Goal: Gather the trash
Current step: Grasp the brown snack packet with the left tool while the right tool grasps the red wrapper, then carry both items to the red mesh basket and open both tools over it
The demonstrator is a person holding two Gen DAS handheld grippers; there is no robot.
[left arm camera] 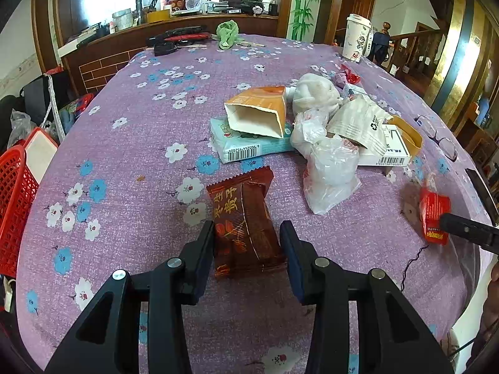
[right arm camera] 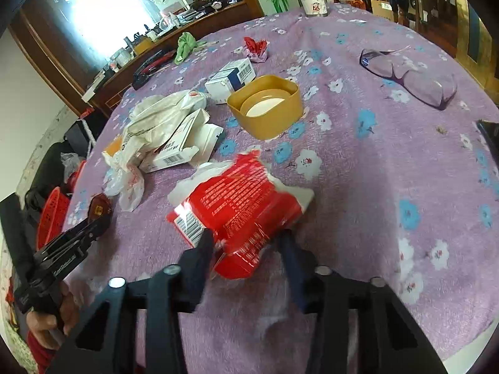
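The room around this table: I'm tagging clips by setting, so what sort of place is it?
Probably a lived-in home dining room. A round table under a floral tablecloth holds a trash pile, a cluttered counter runs behind, and a wooden stair railing stands at the far right.

Two grippers are showing: the left gripper (left arm camera: 248, 243) at 6 o'clock with one brown snack wrapper (left arm camera: 244, 221) between its fingers, and the right gripper (right arm camera: 246, 246) with one red wrapper (right arm camera: 237, 212). Lying toward 1 o'clock are one orange carton (left arm camera: 259, 110), one teal tissue pack (left arm camera: 246, 146) and one clear plastic bag (left arm camera: 330, 171). One paper cup (left arm camera: 357, 37), one pair of glasses (right arm camera: 411, 74), one green cloth (left arm camera: 227, 32) and one red basket (left arm camera: 14, 205) are also appearing.
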